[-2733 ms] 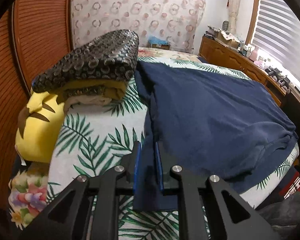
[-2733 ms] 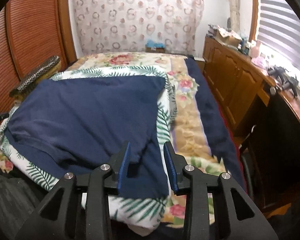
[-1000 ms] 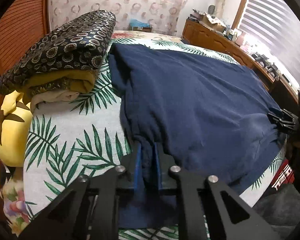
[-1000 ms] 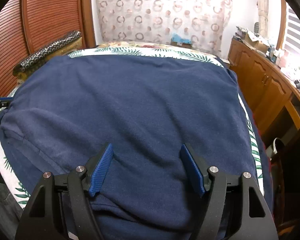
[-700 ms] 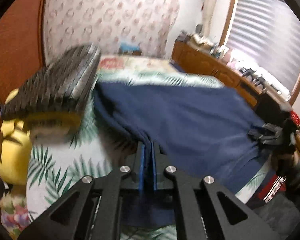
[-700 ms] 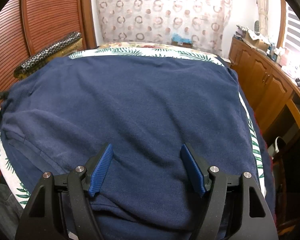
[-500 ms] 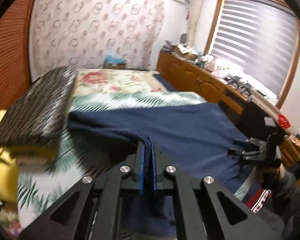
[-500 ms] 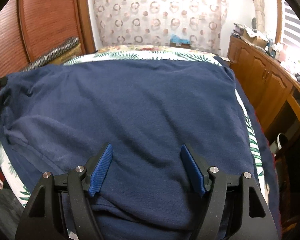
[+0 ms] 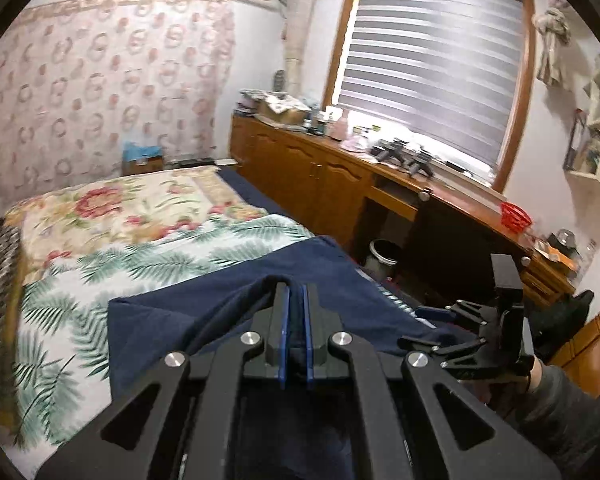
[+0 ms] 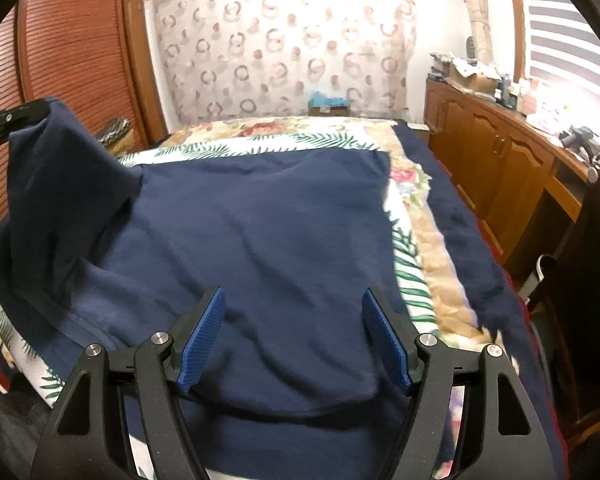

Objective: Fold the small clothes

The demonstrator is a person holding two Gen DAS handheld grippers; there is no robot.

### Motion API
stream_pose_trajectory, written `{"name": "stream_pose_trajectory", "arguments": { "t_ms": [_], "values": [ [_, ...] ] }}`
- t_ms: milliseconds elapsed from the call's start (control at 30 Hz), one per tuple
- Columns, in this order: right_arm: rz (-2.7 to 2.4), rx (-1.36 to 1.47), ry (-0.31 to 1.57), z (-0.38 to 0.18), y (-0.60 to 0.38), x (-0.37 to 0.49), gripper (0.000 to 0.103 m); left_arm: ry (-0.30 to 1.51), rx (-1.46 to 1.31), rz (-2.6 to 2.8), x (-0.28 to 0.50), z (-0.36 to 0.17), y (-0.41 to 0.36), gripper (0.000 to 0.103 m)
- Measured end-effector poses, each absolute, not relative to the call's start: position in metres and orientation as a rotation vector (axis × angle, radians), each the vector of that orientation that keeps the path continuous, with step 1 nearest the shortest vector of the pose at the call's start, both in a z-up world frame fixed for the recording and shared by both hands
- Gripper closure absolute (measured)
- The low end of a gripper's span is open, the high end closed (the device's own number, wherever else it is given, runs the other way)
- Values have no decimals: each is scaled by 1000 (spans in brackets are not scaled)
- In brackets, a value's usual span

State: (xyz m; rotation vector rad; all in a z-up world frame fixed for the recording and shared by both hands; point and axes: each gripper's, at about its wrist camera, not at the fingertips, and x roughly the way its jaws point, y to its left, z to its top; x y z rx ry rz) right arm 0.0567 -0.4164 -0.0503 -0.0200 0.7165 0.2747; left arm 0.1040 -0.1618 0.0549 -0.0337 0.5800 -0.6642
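1. Left gripper (image 9: 294, 292), lower centre of the left wrist view: blue pads pressed nearly together, pinching a fold of the navy garment (image 9: 204, 320). The cloth rises in a peak to the fingertips and drapes away to the lower left.
2. In the right wrist view that same pinched corner stands lifted at the upper left of the frame, with the left gripper's black tip touching it at the far left edge. The rest of the navy garment (image 10: 268, 216) lies spread flat across the middle of the frame.
3. Right gripper (image 10: 294, 336), lower centre of the right wrist view: jaws spread wide, nothing between them, poised over the garment's near edge. Contact with the cloth cannot be told.
4. The right gripper also shows at the lower right of the left wrist view, beside the garment's right edge.
5. Garment rests on the palm-leaf bedspread (image 9: 60, 292), which fills the left half of the left wrist view.
6. Wooden cabinets (image 9: 320, 176) run along the right side beneath the window blind (image 9: 432, 68).
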Motion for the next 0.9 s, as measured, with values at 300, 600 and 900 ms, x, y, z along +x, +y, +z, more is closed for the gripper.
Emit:
{"name": "stream_pose_trajectory", "arguments": {
  "t_ms": [300,600,900],
  "values": [
    [255,17,699,-44,-439,52,30,596,47,-721,108,69,-217,95],
    [260,10,701,-42,-435,55,30,622,70,-615,104,49,-186,83],
    [338,-36,701,-35,-395,73,30,688,32,-498,92,12,-122,83]
  ]
}}
